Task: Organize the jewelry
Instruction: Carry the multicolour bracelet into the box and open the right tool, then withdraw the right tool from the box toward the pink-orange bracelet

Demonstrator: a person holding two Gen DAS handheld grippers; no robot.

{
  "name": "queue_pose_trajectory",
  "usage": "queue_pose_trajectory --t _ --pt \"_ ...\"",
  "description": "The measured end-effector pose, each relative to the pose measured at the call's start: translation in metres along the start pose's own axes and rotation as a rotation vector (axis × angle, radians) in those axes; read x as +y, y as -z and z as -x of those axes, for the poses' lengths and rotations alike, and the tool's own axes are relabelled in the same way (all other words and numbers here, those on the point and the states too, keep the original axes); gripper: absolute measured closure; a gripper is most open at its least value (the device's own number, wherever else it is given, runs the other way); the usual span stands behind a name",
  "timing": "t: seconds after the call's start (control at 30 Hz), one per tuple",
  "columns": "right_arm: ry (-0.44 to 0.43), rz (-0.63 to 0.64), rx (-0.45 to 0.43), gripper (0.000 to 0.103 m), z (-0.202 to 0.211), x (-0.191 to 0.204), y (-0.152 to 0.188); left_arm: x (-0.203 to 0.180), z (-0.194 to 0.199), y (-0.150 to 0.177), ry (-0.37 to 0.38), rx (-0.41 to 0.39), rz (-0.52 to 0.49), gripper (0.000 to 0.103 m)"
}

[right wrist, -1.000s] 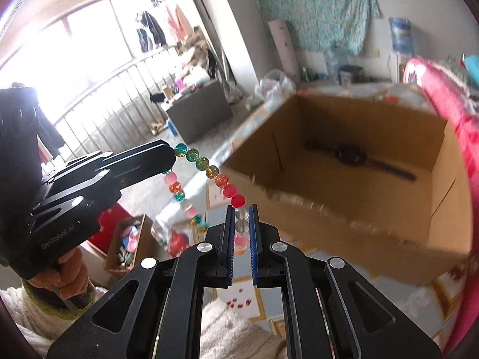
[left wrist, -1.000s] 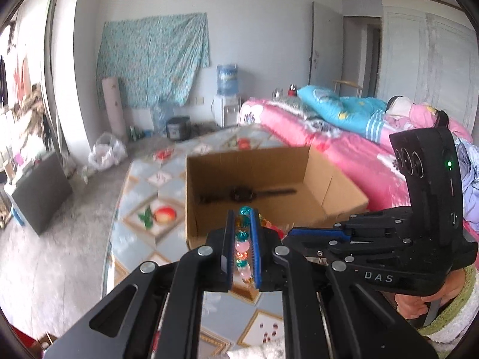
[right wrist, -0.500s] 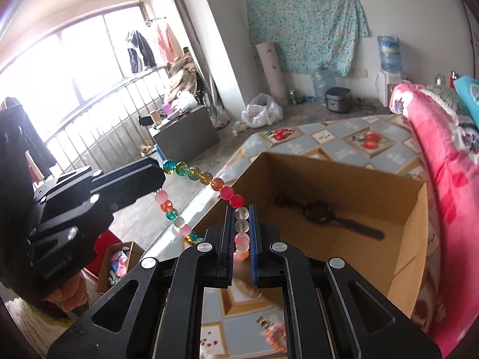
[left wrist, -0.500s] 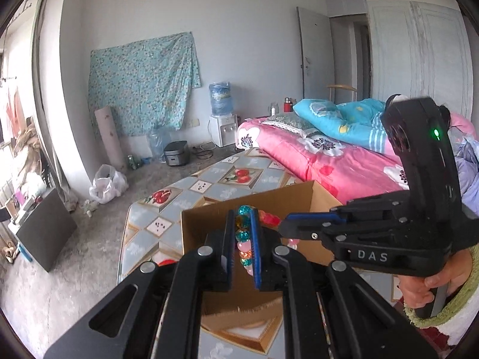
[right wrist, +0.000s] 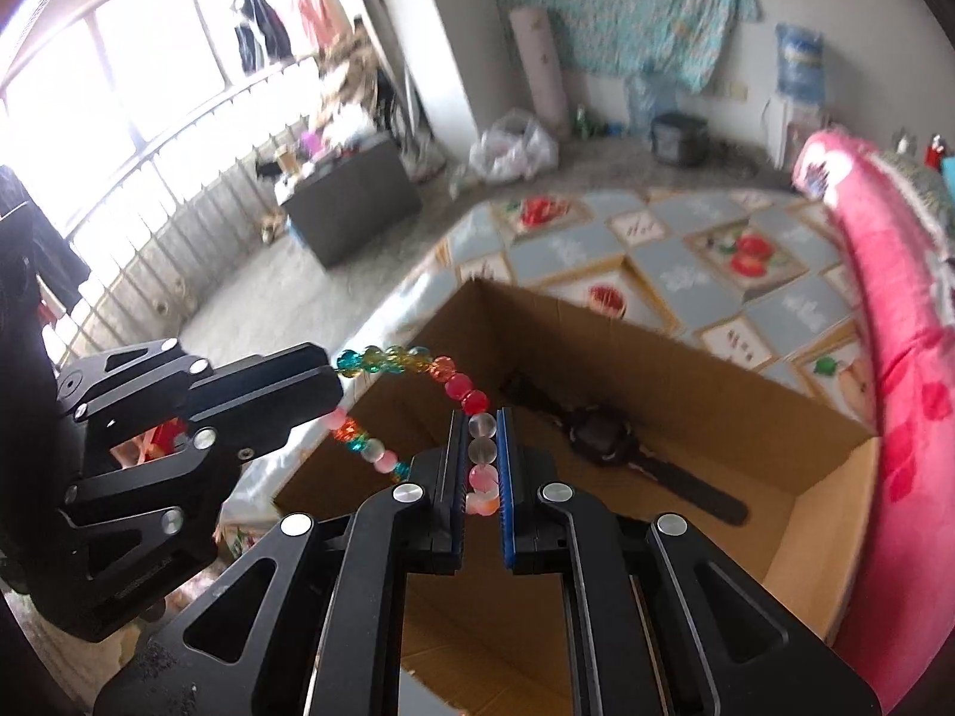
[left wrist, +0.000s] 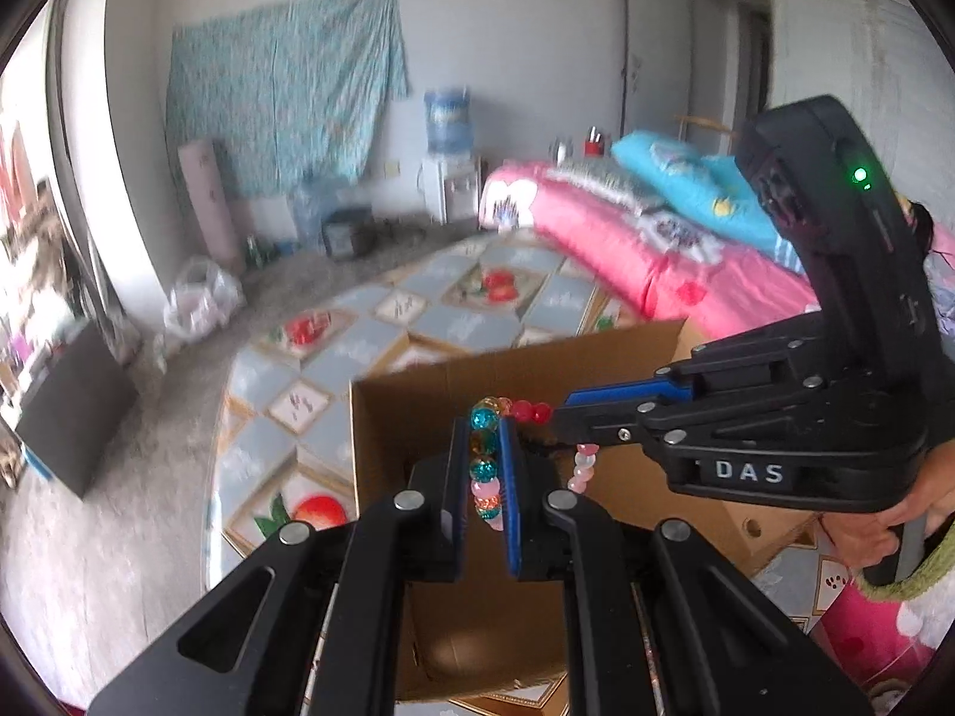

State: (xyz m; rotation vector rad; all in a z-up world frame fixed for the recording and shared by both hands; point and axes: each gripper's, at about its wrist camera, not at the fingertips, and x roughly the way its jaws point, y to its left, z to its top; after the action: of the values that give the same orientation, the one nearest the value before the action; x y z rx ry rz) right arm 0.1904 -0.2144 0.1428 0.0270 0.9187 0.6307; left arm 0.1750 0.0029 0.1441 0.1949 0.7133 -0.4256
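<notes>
One beaded bracelet [right wrist: 418, 400] is seen, stretched between two grippers above one open cardboard box [right wrist: 686, 394]. At the left of the right wrist view, the left gripper [right wrist: 331, 379] is found with its jaws clamped on the teal and amber beads at one end of the loop. The red and orange beads are strung across the gap, and a lower strand of pink, orange and teal beads hangs beneath them. In the middle, the right gripper [right wrist: 482, 465] is closed on the clear and pink beads at the other end. Further right, one dark wristwatch [right wrist: 603, 438] is lying flat on the floor of the box. The box is set on a surface [right wrist: 674, 274] covered with a fruit-patterned cloth, and one pink-covered bed [right wrist: 895, 358] is seen at the far right, just beside it.

Compared with a second ago, both grippers have been carried forward together, so that the bracelet is now held over the near part of the box rather than in front of its near wall. The grip at each end has been kept unchanged, and the watch has not been moved.
</notes>
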Motion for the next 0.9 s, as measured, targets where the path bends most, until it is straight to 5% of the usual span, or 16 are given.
queue_pose_trajectory --t 0.33,0.5,0.7,0.9 --pt "-0.071 -0.032 0.316 0.096 -0.069 -0.012 0.001 0.018 -0.068 0.012 0.012 0.264 -0.017 0.094" --pt "-0.035 -0.074 0.443 0.096 -0.11 -0.025 -0.001 0.014 -0.102 0.016 -0.022 0.386 -0.064 0.093" --pt "0.057 -0.084 0.499 0.095 -0.144 -0.036 -0.002 0.016 -0.105 0.01 -0.04 0.349 -0.056 0.086" --pt "0.034 -0.066 0.473 0.093 -0.148 -0.024 -0.003 0.021 -0.086 0.007 -0.036 0.278 -0.044 0.086"
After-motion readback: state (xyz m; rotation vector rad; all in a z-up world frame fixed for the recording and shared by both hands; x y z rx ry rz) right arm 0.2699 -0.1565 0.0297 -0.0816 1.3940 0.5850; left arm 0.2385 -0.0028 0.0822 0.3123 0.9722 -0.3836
